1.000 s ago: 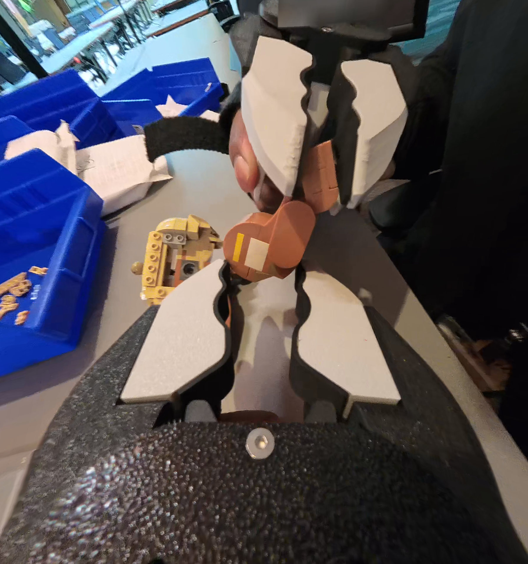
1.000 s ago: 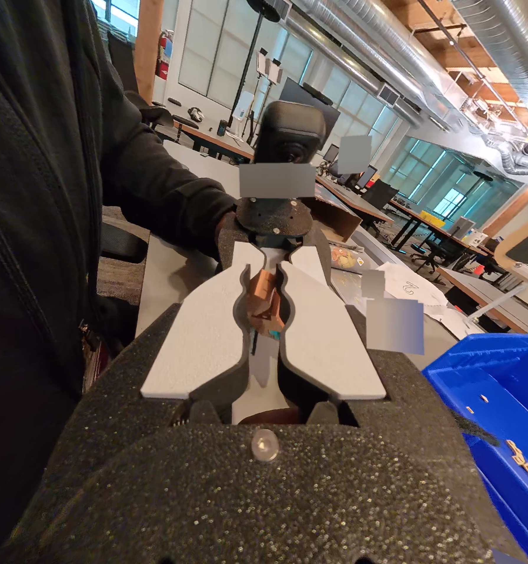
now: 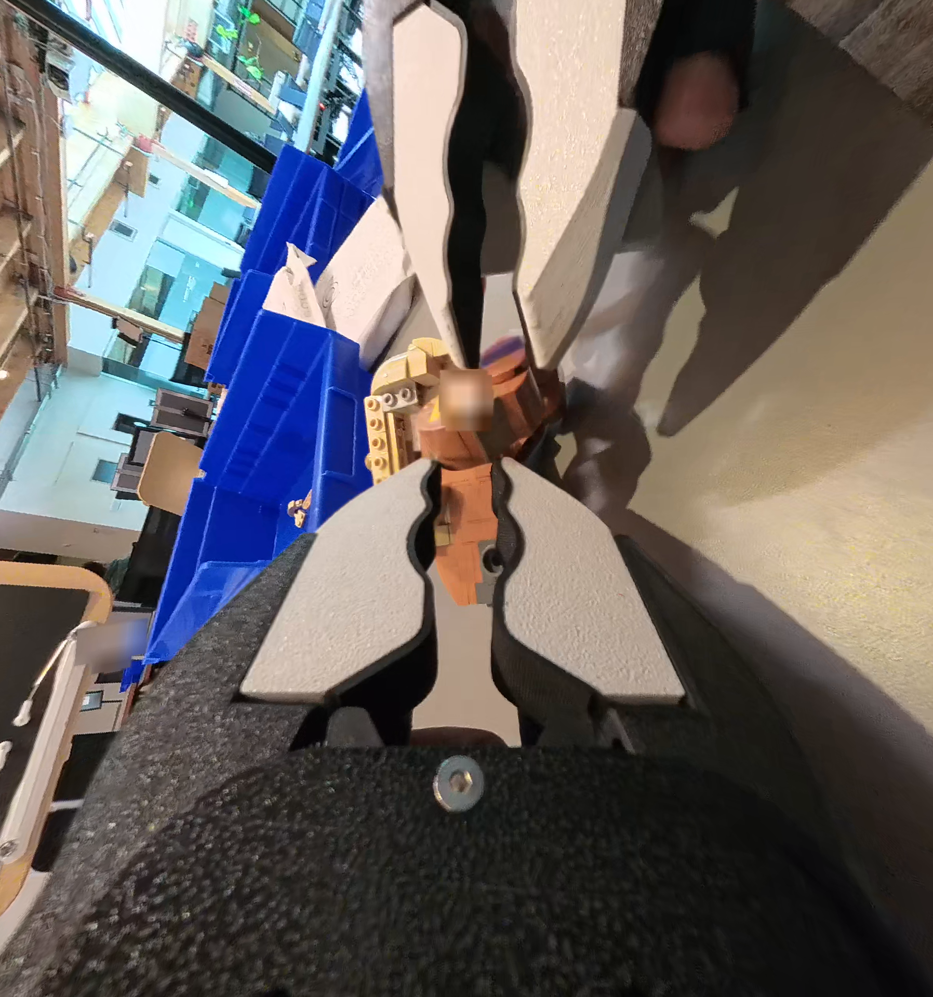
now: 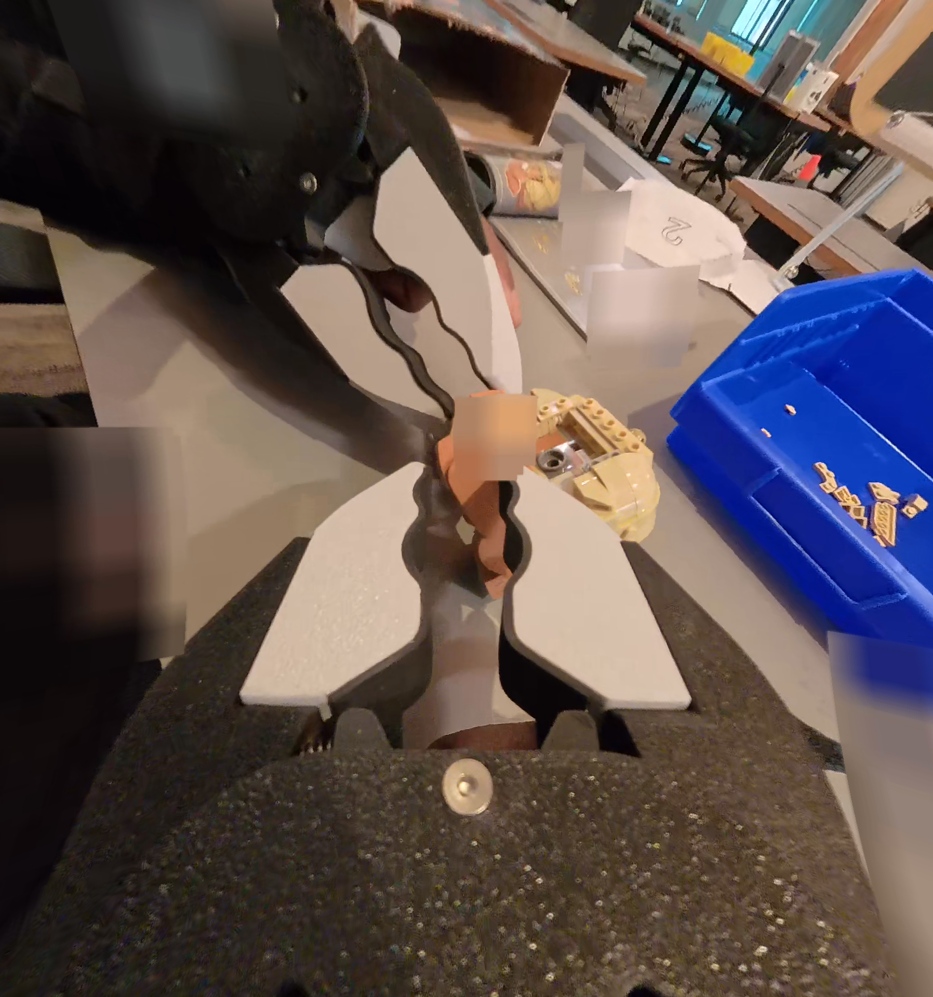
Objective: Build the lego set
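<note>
I have the grey tabletop [image 4: 248,475] under both tools, with blue bins [image 3: 291,410] along its far side; one blue bin [image 4: 831,431] in the right wrist view has a scatter of small tan bricks [image 4: 858,502] on its floor. White paper [image 4: 669,237] lies farther back on the tabletop.

My left gripper [image 3: 467,475] is narrowed onto a brown brick figure [image 3: 467,518], with both pads against the figure's lower part. Above the pads the figure widens toward a rounded brown part partly under a blurred patch.

My right gripper [image 4: 467,496] comes in from the opposite end. Its jaws stand narrow with a limb of the same brown brick figure [image 4: 486,518] between them; the piece lies against the right-hand pad, but I cannot tell whether the left-hand pad presses on it.

A tan brick model [image 4: 604,475] rests on the tabletop just beside the figure, next to the right gripper's fingertip.
</note>
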The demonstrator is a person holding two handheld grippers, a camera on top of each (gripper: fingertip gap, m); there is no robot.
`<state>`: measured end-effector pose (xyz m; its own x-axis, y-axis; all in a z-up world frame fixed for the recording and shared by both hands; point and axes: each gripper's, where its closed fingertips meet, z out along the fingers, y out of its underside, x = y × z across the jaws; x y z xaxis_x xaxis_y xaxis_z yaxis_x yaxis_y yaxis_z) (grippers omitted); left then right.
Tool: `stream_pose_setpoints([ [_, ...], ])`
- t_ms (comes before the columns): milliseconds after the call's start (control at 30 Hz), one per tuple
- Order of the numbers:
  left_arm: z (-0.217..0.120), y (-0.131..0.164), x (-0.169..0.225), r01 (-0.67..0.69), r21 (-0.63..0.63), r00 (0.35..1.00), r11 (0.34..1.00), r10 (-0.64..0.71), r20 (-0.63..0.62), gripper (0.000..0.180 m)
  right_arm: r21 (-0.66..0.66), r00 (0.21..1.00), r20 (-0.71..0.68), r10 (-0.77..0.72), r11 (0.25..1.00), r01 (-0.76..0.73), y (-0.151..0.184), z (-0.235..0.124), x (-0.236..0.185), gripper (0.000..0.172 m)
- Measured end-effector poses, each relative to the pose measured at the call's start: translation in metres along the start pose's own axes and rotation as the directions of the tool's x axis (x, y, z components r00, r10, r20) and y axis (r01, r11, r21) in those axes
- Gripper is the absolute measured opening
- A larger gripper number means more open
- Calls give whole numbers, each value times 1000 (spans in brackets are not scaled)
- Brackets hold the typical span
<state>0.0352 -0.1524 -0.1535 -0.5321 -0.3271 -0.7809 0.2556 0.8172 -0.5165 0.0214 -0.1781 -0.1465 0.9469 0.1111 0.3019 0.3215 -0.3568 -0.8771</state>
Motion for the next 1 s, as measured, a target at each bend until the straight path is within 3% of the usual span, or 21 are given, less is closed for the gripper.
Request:
stream_pose_setpoints([
  [33,1,3,2,-3,-11,1000,1000,2,-16,15,-21,1000,-7,-10,1000,10,2,1,0,26],
  [67,2,5,4,-12,-23,1000,1000,11,-25,1,-45,1000,-22,-22,999,21,5,3,2,29],
  [300,6,10,9,-26,-45,999,999,24,-45,0,-207,993,-8,-121,971,117,26,10,-3,31],
  [467,4,13,10,1,-50,998,999,-4,-57,17,-284,989,23,-144,948,145,36,10,-8,34],
  [667,-6,14,3,218,19,967,976,-214,-140,41,-318,990,77,-122,938,141,37,8,-14,41],
  [767,-5,27,6,299,-37,933,953,-301,-198,57,-350,990,95,-100,928,127,41,10,-16,43],
  [1000,8,40,7,370,-129,880,920,-392,-269,57,-397,994,90,-56,913,88,41,17,-15,39],
])
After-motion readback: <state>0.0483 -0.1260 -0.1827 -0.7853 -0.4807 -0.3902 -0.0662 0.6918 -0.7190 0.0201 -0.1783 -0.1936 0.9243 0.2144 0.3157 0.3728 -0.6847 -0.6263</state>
